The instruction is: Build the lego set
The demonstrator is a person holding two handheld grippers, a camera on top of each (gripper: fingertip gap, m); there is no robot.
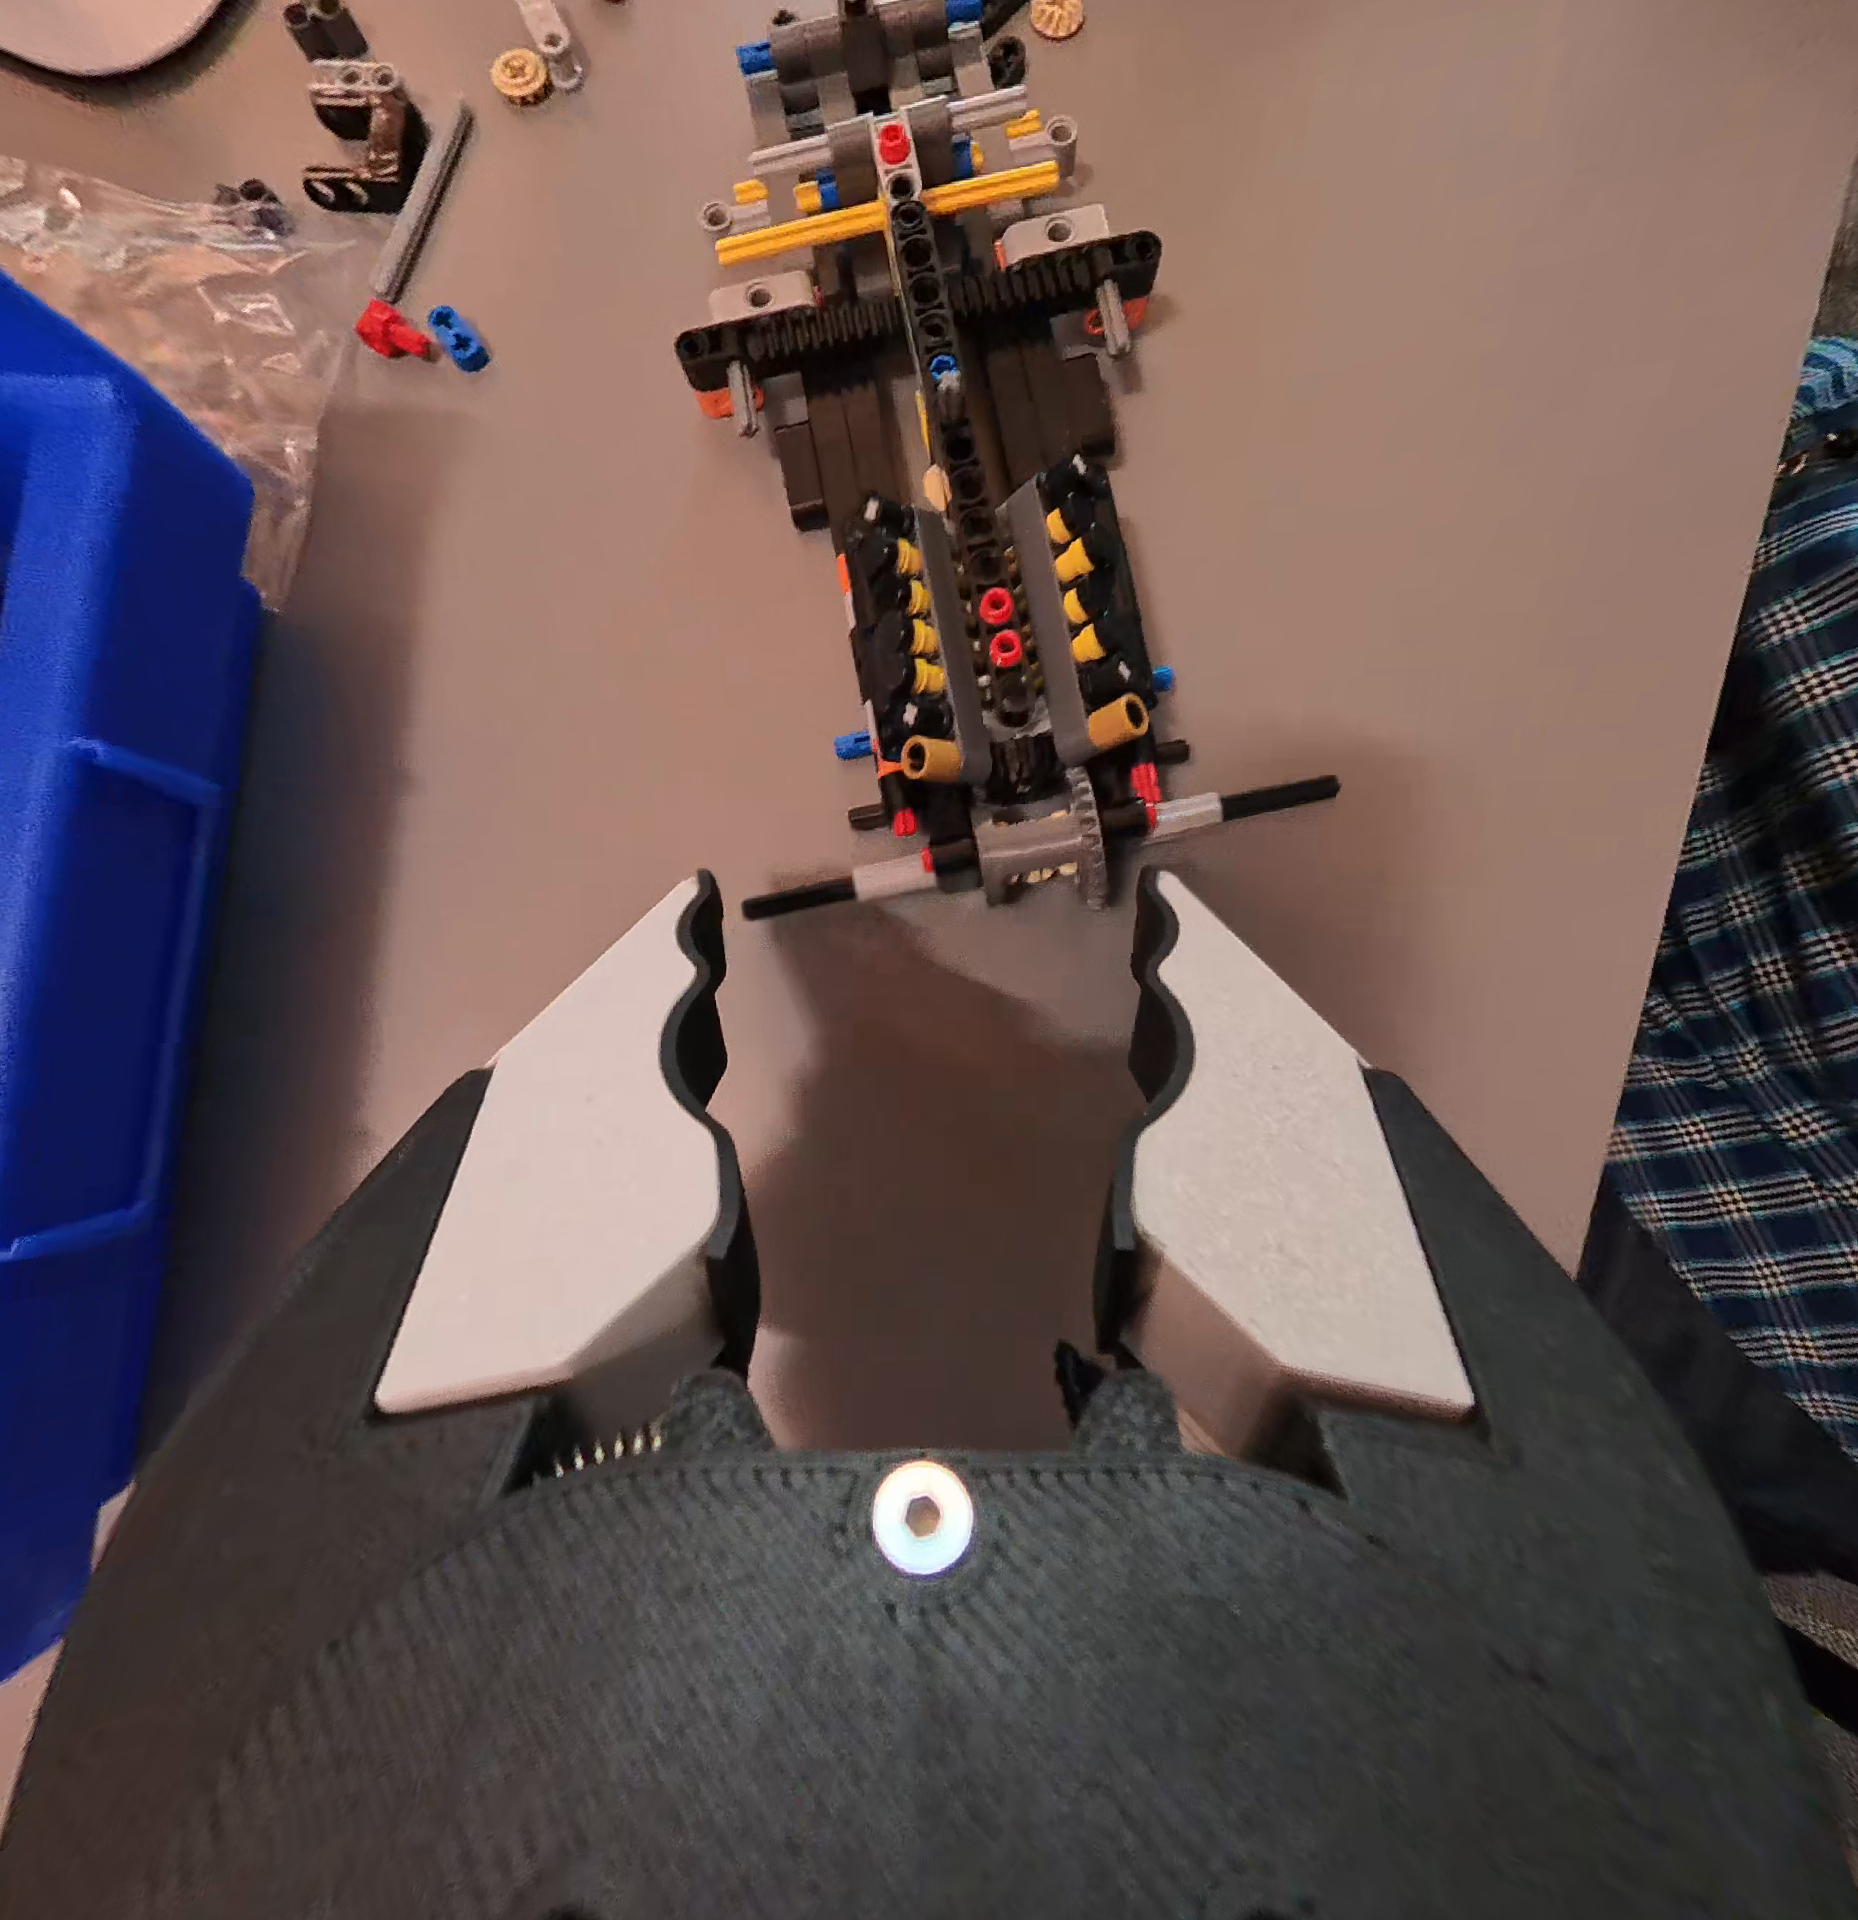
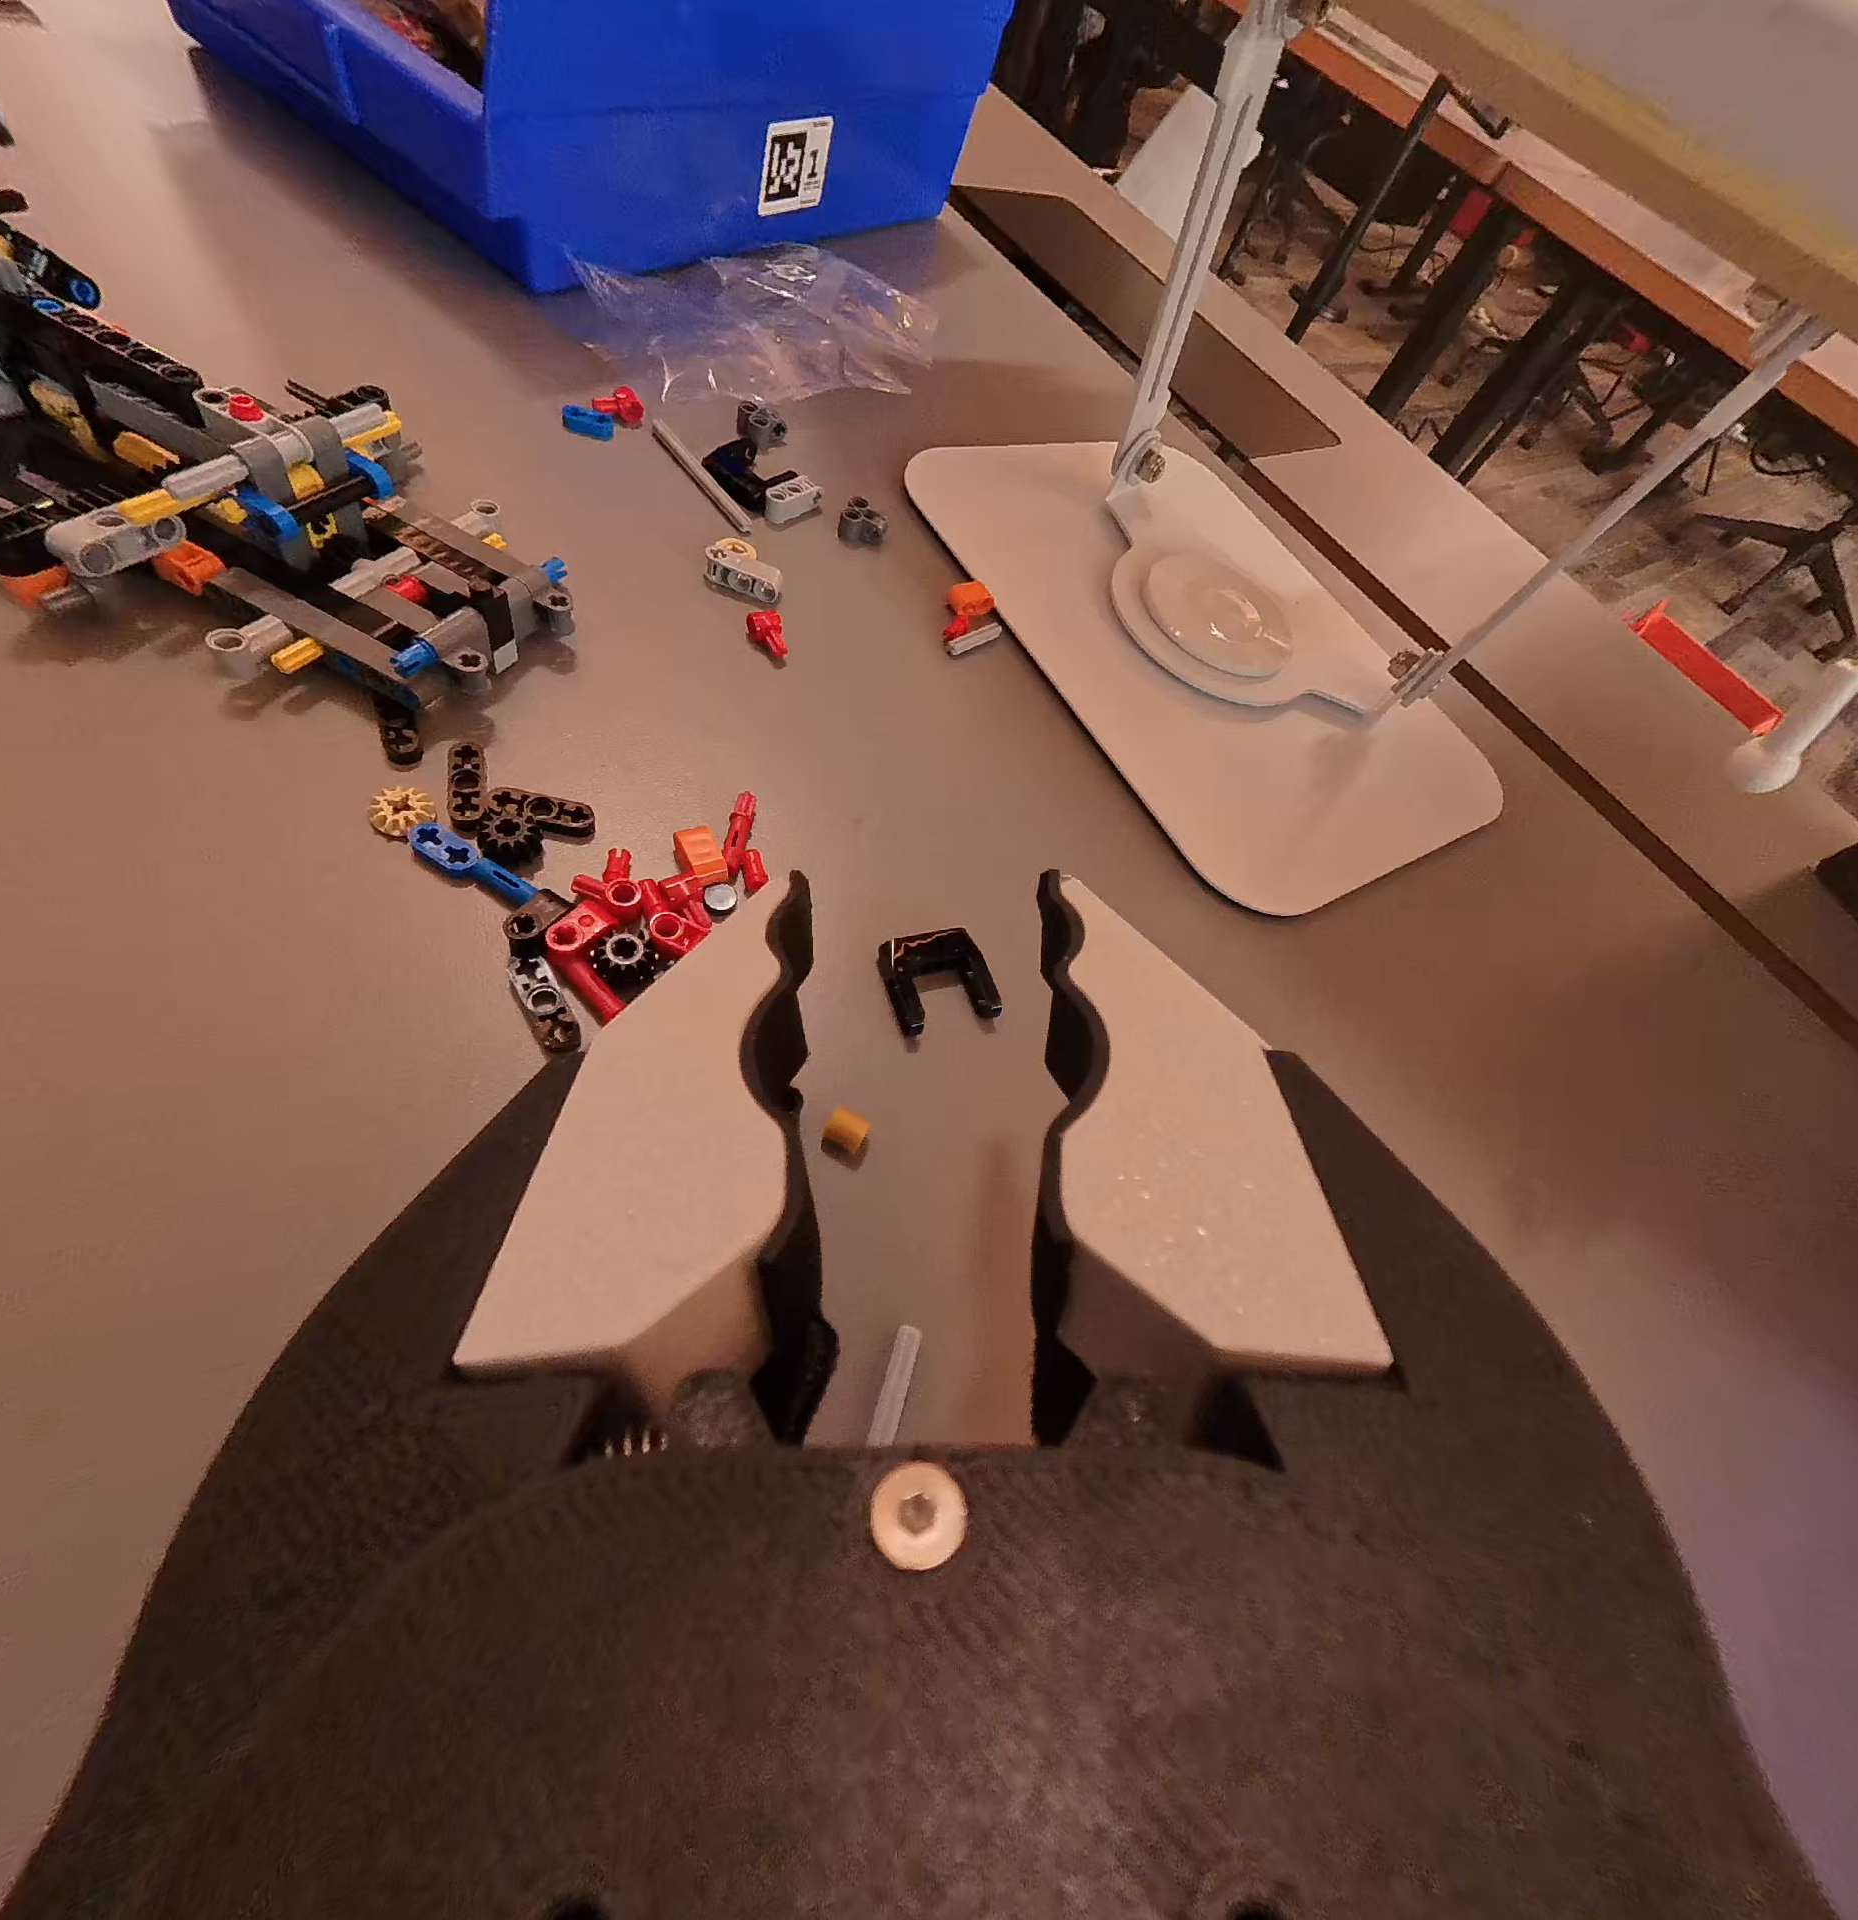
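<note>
The left claw (image 1: 925, 894) is hovering with its jaws spread and empty just short of the chassis (image 1: 935, 499), which is lying lengthwise on the tabletop (image 1: 1424, 520). The right claw (image 2: 920, 904) is also gaping empty, straddling a black clip (image 2: 935, 977) well right of the chassis. Judging by this, it should be lowering squarely and closing across the clip's flat sides, avoiding the tan bush (image 2: 845, 1132) nearer the claw.

White sticker (image 2: 795, 166) with black square code and a digit, on blue bin (image 2: 634, 135); nothing else legible
</note>
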